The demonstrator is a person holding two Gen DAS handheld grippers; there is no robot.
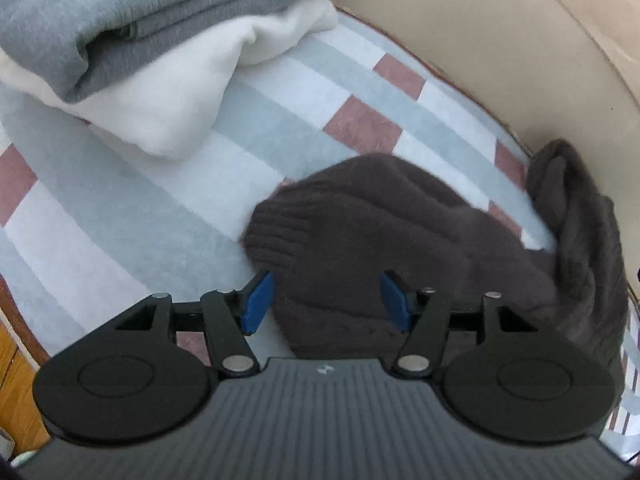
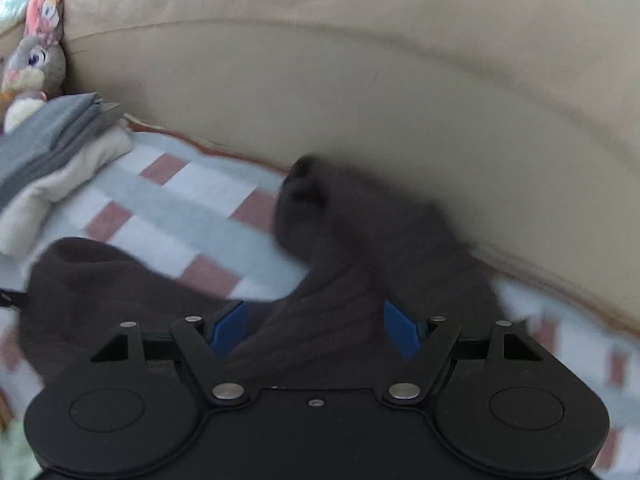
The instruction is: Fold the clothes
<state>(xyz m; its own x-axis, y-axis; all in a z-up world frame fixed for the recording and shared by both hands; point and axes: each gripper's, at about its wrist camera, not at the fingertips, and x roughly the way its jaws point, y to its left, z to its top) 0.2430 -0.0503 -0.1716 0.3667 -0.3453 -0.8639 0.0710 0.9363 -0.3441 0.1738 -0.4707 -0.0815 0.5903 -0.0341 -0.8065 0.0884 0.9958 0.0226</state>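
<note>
A dark brown knitted sweater [image 1: 360, 232] lies crumpled on the checked bedspread [image 1: 140, 208], its ribbed cuff toward the left. My left gripper [image 1: 326, 300] is open just above it, blue pads on either side of the knit without pinching it. In the right wrist view the same sweater [image 2: 348, 240] is bunched up and blurred near the beige headboard. My right gripper [image 2: 316, 328] is open too, with a fold of the knit running between its blue pads. A folded stack, grey garment [image 1: 120, 12] over a white one [image 1: 160, 96], rests at the upper left.
A beige padded headboard [image 2: 360, 92] runs along the far side of the bed. A plush rabbit toy [image 2: 36, 60] leans against it behind the folded stack [image 2: 52, 148]. A wooden floor [image 1: 12, 380] shows past the bed's left edge.
</note>
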